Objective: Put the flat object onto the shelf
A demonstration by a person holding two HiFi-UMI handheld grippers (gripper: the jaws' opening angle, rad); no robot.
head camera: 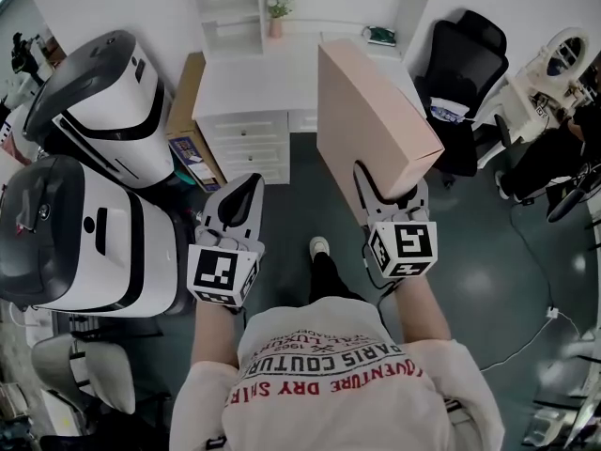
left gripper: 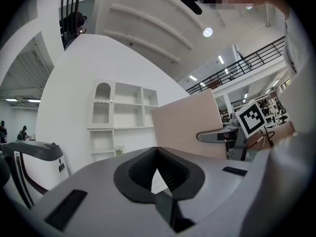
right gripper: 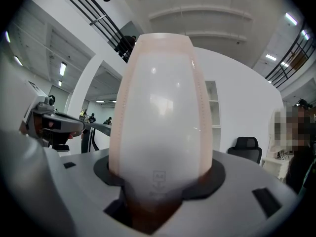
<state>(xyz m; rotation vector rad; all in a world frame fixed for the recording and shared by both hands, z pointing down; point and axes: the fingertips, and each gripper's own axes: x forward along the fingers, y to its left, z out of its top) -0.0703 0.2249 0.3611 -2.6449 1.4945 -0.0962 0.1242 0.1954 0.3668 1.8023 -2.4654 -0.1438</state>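
Note:
The flat object is a wide, thin pale-pink box (head camera: 371, 111) held upright on its edge. My right gripper (head camera: 387, 188) is shut on its near lower edge, and the box (right gripper: 160, 117) fills the middle of the right gripper view between the pads. My left gripper (head camera: 249, 184) points the same way, level with it on the left, jaws shut and empty; their tips meet (left gripper: 157, 149). The white shelf unit (head camera: 254, 73) with drawers stands straight ahead, its open compartments (left gripper: 123, 112) visible past the left jaws. The box (left gripper: 187, 125) shows at the right there.
Two big white-and-black machines (head camera: 103, 92) (head camera: 75, 233) stand at the left. A brown carton (head camera: 188, 130) leans by the drawers. A small plant (head camera: 277, 7) and a green item (head camera: 380, 36) sit on the shelf unit. A black office chair (head camera: 470, 73) stands at the right.

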